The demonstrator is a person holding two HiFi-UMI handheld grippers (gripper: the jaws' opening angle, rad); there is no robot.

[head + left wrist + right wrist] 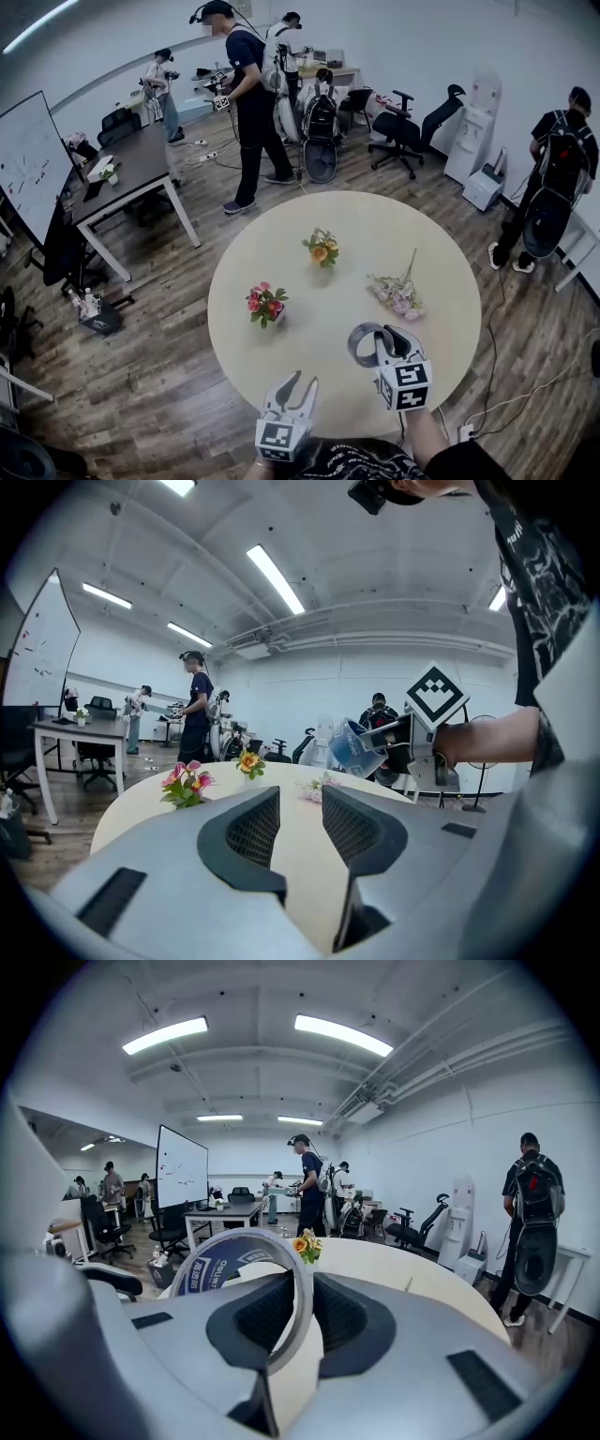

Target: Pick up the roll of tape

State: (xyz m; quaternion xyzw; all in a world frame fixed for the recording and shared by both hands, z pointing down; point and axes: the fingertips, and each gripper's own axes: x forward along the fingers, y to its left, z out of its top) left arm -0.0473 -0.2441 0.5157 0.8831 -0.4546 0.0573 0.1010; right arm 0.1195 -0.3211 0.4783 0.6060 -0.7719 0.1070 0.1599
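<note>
The roll of tape [367, 344] is a grey ring with a blue printed core, held upright above the round table [394, 234]. My right gripper [384, 349] is shut on its rim, and in the right gripper view the tape [239, 1269] stands on edge between the two dark pads. To its left, my left gripper [296, 386] hovers over the table's near edge with its jaws open and nothing between them [298, 832]. From the left gripper view, the tape [357, 748] shows lifted in the right gripper [384, 747].
Three small flower bunches sit on the table: pink [266, 304], orange [322, 247] and a pale one lying flat [397, 293]. Several people [246, 103] stand at the back, one at the right [553, 178]. A desk [131, 173] and office chairs [403, 127] surround it.
</note>
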